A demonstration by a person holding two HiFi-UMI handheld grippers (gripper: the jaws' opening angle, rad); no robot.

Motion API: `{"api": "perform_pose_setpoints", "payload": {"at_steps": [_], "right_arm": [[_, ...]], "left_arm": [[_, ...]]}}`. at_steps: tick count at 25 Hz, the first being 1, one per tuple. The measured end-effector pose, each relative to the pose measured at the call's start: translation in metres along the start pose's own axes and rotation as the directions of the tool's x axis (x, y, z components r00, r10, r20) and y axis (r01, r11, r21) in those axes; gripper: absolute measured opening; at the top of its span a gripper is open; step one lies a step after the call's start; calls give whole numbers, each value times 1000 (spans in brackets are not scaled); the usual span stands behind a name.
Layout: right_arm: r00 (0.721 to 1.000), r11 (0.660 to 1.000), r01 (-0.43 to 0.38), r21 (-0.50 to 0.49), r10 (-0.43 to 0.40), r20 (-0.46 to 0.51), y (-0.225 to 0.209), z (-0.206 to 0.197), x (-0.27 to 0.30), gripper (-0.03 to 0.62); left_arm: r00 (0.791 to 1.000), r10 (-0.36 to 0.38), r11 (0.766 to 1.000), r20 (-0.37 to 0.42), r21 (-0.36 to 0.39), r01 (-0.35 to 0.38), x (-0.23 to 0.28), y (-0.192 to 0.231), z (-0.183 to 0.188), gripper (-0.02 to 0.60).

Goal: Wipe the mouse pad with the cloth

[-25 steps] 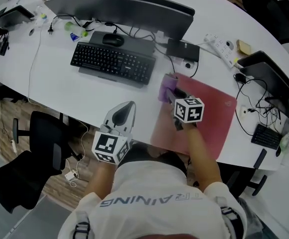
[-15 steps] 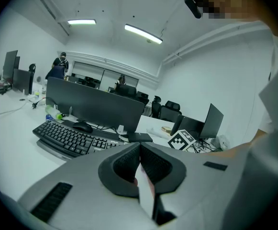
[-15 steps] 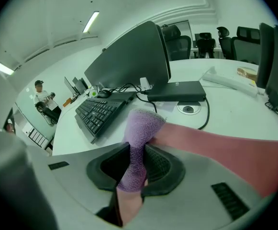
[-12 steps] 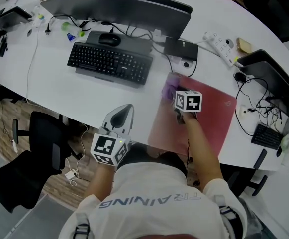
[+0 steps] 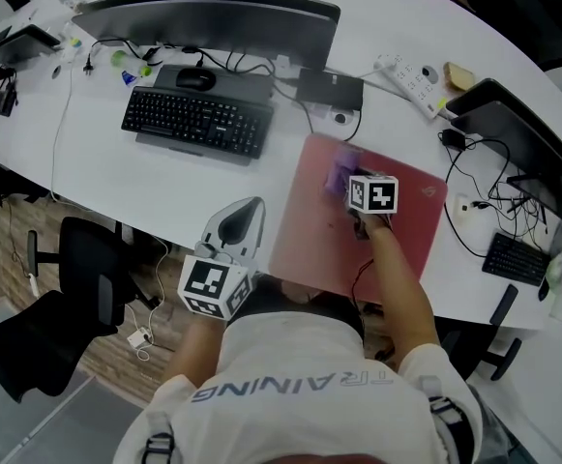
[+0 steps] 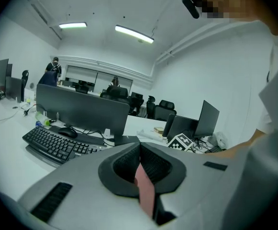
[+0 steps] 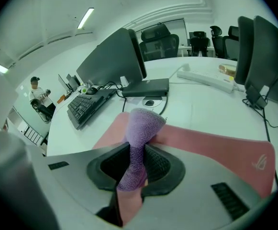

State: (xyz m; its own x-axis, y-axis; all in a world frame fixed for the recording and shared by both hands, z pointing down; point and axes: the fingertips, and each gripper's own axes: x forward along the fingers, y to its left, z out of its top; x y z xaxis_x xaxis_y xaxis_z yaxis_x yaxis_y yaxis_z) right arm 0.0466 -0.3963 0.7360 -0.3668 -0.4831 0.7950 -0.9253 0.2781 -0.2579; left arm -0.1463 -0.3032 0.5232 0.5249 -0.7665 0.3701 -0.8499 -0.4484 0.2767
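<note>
on the white desk (image 5: 164, 177), head view: right gripper (image 5: 350, 184) holds the purple cloth (image 5: 339, 170) on the red mouse pad (image 5: 305, 235); left gripper (image 5: 242, 216) sits at the desk edge, well apart. left gripper view: jaws together, nothing between. right gripper view: jaws clamped on the cloth, which touches the mouse pad.

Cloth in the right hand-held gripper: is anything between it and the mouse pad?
Nothing visible. The right hand-held gripper holds the cloth, and its free end appears to touch the mouse pad, whose surface ahead looks bare.
</note>
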Motion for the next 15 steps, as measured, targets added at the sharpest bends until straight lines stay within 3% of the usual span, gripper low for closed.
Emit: {"api": "perform_pose_setpoints", "payload": {"at_steps": [15], "right_arm": [[998, 995, 53, 79, -55, 16, -117, -43, -68, 97]], "left_arm": [[1000, -28, 999, 13, 27, 27, 29, -107, -1, 31]]}}
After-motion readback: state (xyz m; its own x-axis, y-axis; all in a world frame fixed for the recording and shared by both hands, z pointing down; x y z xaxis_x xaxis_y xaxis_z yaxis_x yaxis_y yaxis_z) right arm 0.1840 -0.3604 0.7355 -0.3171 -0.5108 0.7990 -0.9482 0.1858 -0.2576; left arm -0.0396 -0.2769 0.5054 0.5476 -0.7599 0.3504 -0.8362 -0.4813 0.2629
